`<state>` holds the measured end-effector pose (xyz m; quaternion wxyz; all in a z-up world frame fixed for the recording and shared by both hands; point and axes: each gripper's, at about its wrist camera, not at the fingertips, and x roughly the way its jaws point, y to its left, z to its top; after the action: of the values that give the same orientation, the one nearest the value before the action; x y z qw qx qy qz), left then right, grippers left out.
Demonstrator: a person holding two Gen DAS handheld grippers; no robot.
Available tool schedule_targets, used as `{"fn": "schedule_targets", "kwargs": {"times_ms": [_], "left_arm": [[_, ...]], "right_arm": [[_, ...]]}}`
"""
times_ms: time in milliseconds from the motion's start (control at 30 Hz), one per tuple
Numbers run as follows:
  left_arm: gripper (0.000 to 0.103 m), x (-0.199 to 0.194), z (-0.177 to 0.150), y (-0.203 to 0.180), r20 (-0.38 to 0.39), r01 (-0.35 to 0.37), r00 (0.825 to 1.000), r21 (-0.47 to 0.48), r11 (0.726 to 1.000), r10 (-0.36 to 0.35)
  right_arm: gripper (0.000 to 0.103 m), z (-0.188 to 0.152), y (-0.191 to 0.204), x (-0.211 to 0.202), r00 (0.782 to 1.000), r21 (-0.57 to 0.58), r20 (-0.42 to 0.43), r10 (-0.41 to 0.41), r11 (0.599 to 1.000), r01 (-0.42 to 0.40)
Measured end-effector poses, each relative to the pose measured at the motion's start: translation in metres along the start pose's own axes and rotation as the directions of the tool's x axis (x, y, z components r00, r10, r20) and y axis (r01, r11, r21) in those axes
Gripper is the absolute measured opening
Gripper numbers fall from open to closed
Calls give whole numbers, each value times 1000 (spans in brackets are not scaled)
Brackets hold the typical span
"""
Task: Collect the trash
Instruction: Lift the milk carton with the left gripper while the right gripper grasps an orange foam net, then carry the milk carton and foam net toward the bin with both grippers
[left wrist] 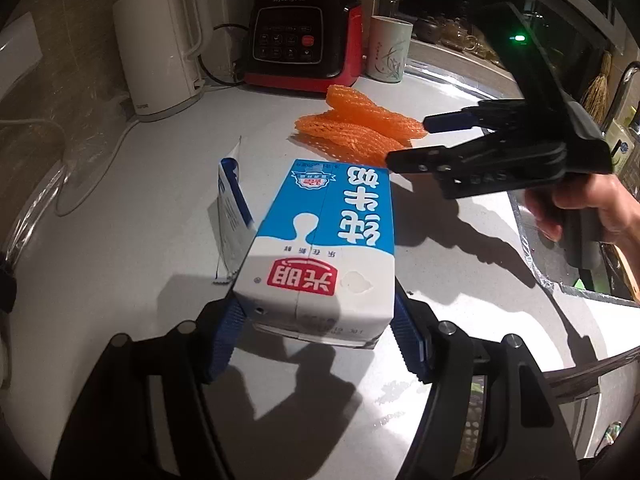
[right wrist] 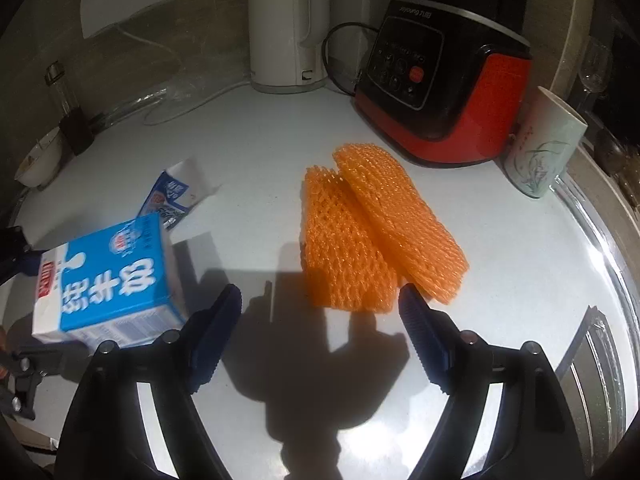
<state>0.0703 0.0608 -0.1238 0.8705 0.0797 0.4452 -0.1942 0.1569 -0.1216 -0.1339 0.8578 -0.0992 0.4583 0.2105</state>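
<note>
A blue and white milk carton (left wrist: 324, 240) is held lifted off the white counter, clamped at its near end between the blue pads of my left gripper (left wrist: 320, 320). It also shows in the right wrist view (right wrist: 108, 280). A small blue and white milk wrapper (left wrist: 232, 216) lies just left of it, and shows in the right wrist view (right wrist: 172, 196) too. Two orange foam nets (right wrist: 372, 236) lie side by side on the counter. My right gripper (right wrist: 320, 312) is open, just in front of them, touching nothing. It shows from the side in the left wrist view (left wrist: 416, 140), over the nets (left wrist: 360, 128).
At the back stand a white kettle (left wrist: 160, 44), a red and black blender base (left wrist: 304, 36) with its cord, a painted mug (left wrist: 390, 48) and a wine glass. A sink edge (left wrist: 536, 256) is at the right. A small bowl (right wrist: 38, 164) sits far left.
</note>
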Motion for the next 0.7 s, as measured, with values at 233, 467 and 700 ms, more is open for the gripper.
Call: {"fn": "schedule_targets", "kwargs": {"times_ms": [233, 467, 700], "left_arm": [[65, -21, -17, -3, 7, -22, 1000, -51, 998, 22], [64, -36, -25, -1, 23, -31, 999, -56, 998, 33], [64, -45, -30, 1, 38, -1, 999, -35, 999, 3]], "right_arm": [[37, 13, -3, 48, 994, -7, -87, -61, 998, 61], [13, 5, 0, 28, 997, 59, -69, -34, 998, 38], [13, -20, 26, -27, 1000, 97, -5, 8, 995, -8]]}}
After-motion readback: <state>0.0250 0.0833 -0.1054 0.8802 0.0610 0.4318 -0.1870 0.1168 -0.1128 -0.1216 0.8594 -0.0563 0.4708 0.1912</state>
